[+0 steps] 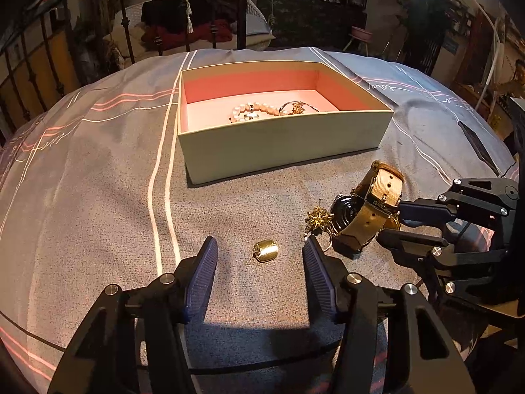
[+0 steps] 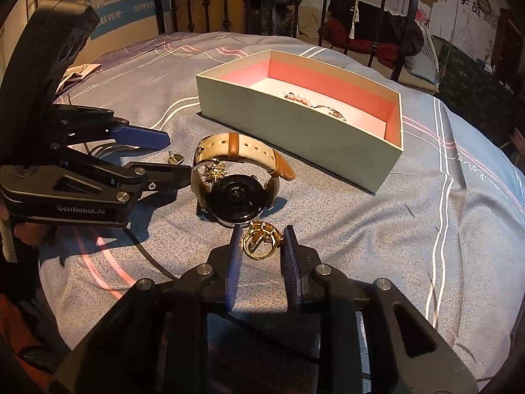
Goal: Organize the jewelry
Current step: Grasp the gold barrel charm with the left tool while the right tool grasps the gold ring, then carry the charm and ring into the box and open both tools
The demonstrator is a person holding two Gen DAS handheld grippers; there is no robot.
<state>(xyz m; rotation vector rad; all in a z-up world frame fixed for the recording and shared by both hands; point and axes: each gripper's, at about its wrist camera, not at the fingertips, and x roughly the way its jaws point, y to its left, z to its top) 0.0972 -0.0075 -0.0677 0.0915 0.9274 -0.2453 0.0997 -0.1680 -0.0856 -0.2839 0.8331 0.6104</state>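
Note:
An open box (image 1: 282,144) with a pink inside holds a pearl bracelet (image 1: 252,109) and a thin chain piece (image 1: 297,107); the box also shows in the right wrist view (image 2: 295,134). My left gripper (image 1: 260,252) is open, its fingers on either side of a small gold ring (image 1: 265,250) on the bed. A watch with a tan strap (image 2: 234,177) lies beside a gold flower brooch (image 1: 318,218). My right gripper (image 2: 261,241) is open around a gold ring ornament (image 2: 261,239), without touching it clearly.
The bed cover (image 1: 98,180) is grey with white and pink stripes. An iron bed frame (image 2: 203,6) stands behind. A small gold earring (image 2: 175,157) lies near the left gripper's fingers (image 2: 144,138). A dark flat object (image 1: 477,146) lies at the right.

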